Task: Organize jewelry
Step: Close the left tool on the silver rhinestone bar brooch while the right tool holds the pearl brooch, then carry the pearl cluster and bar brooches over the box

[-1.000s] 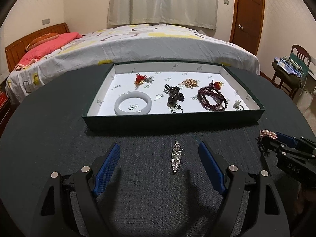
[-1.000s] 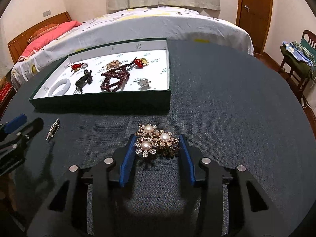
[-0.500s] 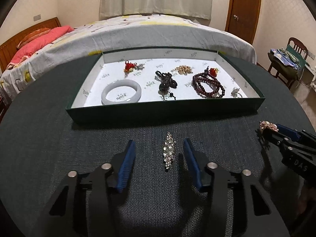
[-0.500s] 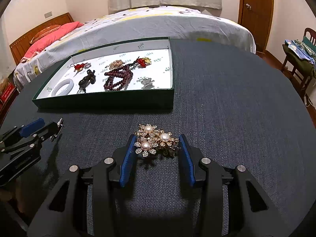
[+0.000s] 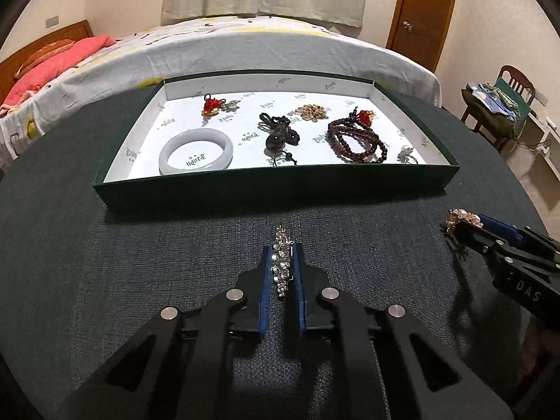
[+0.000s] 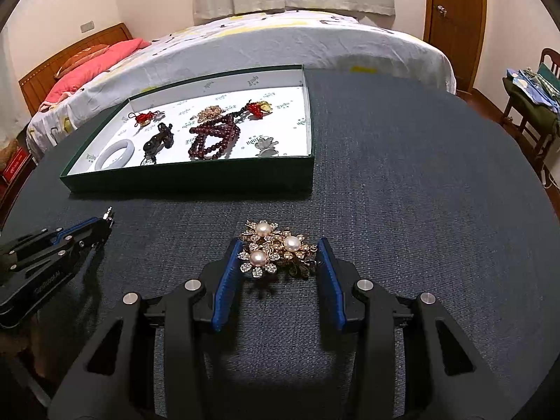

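Left gripper (image 5: 281, 259): my jaws are closing on the silver rhinestone brooch (image 5: 282, 267), blue pads against both its sides.
Silver brooch: on the dark tablecloth (image 5: 140, 245), just in front of the green tray (image 5: 273, 192).
Right gripper (image 6: 278, 255): clamped on the gold pearl brooch (image 6: 276, 248).
Tray: holds a white bangle (image 5: 195, 151), dark red beads (image 5: 357, 140), a black pendant (image 5: 278, 134).

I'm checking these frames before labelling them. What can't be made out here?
- Silver ring, left wrist view: too small, partly behind the box wall.
- Crystal brooch underside: hidden between the closing left hand-held gripper pads.
- Pearl brooch clasp, right wrist view: underneath, unseen.
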Action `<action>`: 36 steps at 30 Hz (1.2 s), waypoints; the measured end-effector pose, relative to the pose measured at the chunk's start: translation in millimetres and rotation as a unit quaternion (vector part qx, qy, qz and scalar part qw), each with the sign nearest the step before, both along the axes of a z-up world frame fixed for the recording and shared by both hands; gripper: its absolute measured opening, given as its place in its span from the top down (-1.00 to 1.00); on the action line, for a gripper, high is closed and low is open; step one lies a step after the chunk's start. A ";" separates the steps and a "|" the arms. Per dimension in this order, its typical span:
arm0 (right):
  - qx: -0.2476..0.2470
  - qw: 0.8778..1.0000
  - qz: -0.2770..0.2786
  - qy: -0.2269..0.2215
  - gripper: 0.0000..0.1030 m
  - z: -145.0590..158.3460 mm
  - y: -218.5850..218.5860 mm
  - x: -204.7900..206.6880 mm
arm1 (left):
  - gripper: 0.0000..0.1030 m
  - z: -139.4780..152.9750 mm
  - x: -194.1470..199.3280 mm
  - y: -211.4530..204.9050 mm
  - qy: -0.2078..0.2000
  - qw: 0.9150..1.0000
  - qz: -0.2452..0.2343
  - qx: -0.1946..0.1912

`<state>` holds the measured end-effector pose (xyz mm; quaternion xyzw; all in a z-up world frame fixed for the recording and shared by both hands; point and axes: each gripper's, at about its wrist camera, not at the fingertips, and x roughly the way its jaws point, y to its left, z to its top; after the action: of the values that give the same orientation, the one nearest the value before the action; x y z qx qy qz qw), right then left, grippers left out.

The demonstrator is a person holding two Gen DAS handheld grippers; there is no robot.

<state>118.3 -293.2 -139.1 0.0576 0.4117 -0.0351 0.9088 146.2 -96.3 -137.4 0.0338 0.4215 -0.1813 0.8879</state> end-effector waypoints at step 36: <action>-0.004 0.995 0.033 -0.096 0.17 75.1 25.1 28.7 | 0.78 75.9 30.3 11.5 -0.104 0.993 0.010 -0.055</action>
<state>147.1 -268.0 -64.0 0.0439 0.3238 -0.0013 0.9451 176.5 -84.8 -61.5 -0.0011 0.3169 -0.1910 0.9290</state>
